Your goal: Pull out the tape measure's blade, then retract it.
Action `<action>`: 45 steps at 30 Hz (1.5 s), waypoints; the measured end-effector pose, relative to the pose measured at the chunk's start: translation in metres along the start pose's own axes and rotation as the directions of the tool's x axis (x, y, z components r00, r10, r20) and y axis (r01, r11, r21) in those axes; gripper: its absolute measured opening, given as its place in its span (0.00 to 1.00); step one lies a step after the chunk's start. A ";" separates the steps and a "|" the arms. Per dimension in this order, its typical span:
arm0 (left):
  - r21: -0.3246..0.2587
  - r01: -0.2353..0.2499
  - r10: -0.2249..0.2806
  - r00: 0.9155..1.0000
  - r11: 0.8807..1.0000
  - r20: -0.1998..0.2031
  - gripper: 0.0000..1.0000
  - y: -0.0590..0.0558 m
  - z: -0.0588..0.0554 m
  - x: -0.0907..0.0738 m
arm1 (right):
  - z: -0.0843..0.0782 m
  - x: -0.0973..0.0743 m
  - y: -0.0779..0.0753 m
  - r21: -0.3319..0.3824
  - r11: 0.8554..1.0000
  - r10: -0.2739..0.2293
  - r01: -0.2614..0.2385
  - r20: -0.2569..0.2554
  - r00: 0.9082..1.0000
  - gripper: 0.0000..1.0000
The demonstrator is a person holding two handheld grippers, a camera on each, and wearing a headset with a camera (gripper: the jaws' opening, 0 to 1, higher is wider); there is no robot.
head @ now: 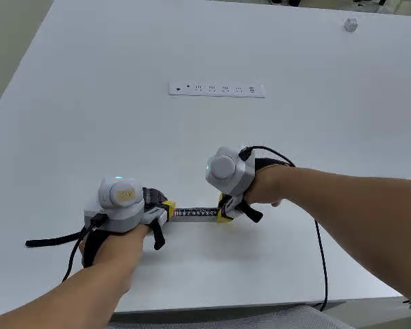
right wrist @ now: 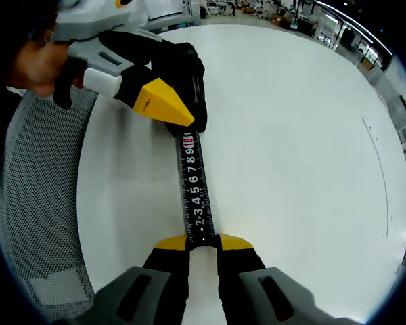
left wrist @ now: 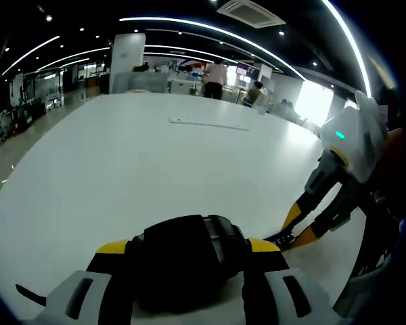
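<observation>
Case (right wrist: 184,71): black, clamped in the left tongs (left wrist: 188,248), nearer the person than the power strip (head: 216,89).
Blade (right wrist: 193,193): numbered, short stretch out, straight, tip pinched by the right tongs (right wrist: 203,241).

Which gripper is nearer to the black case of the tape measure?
Left. The left gripper clamps the case between its jaws. The right gripper grips the tip of the pulled-out blade, a short stretch of blade away from the case.

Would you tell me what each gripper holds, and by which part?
The left gripper clamps the tape measure by its black case; the right gripper pinches the blade at its tip.
</observation>
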State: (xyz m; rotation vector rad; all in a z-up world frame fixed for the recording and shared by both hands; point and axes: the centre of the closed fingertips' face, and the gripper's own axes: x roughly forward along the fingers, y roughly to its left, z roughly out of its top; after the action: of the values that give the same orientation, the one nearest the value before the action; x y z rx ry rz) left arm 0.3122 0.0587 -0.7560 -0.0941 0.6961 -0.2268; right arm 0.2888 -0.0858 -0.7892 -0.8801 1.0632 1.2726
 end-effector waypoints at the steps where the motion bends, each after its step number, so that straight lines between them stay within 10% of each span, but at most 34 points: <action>1: 0.000 0.000 0.000 1.000 1.000 0.000 0.62 0.000 0.000 0.000 | 0.001 0.000 0.000 -0.003 1.000 0.000 0.000 -0.001 1.000 0.15; 45: -0.009 0.000 0.000 1.000 1.000 0.003 0.62 0.000 0.001 0.001 | 0.026 0.008 0.003 0.001 1.000 -0.004 0.004 0.027 1.000 0.15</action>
State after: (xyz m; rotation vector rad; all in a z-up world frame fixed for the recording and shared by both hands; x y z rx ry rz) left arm 0.3134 0.0588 -0.7558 -0.1025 0.6938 -0.2234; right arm 0.2890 -0.0583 -0.7885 -0.8619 1.0403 1.2772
